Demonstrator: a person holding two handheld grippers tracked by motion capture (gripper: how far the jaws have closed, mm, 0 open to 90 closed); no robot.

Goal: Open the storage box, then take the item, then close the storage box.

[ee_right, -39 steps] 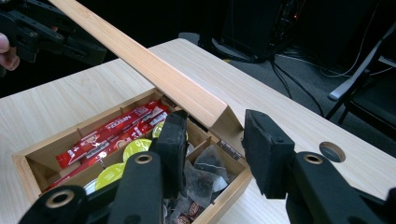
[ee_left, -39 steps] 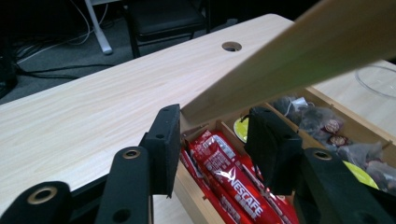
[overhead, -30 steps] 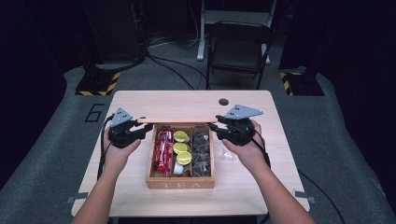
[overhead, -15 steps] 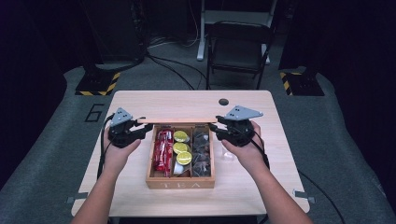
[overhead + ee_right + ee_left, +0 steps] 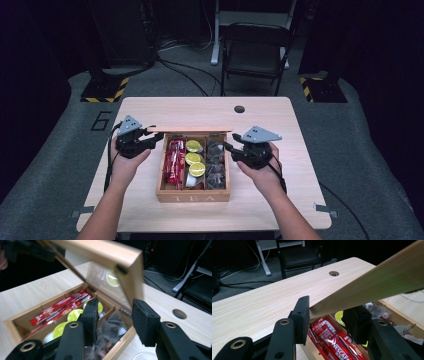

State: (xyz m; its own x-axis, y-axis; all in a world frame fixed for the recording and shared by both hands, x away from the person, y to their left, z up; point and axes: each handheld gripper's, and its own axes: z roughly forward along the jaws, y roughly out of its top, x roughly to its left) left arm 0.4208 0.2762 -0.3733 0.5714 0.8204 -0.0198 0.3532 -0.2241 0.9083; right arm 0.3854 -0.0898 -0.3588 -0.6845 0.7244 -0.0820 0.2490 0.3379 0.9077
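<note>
A wooden tea box (image 5: 192,197) sits mid-table with its lid (image 5: 190,129) raised at the back. Inside it are red Nescafe sticks (image 5: 175,160), yellow-topped capsules (image 5: 194,157) and dark tea bags (image 5: 216,162). My left gripper (image 5: 155,137) is shut on the lid's left corner; in the left gripper view the pads of that gripper (image 5: 327,315) pinch the lid's edge (image 5: 382,282). My right gripper (image 5: 229,147) hangs by the box's right wall. Its jaws (image 5: 115,312) stand open under the lid's right corner (image 5: 130,290), above the tea bags (image 5: 110,332), pressing on nothing.
The table (image 5: 200,110) has a cable hole (image 5: 239,109) behind the box. A black chair (image 5: 255,50) stands beyond the far edge. Cables trail from both grippers off the table's sides. There is bare wood left, right and in front of the box.
My right gripper has dropped from the lid's right end down beside the box's right wall. The left gripper and the lid have kept still.
</note>
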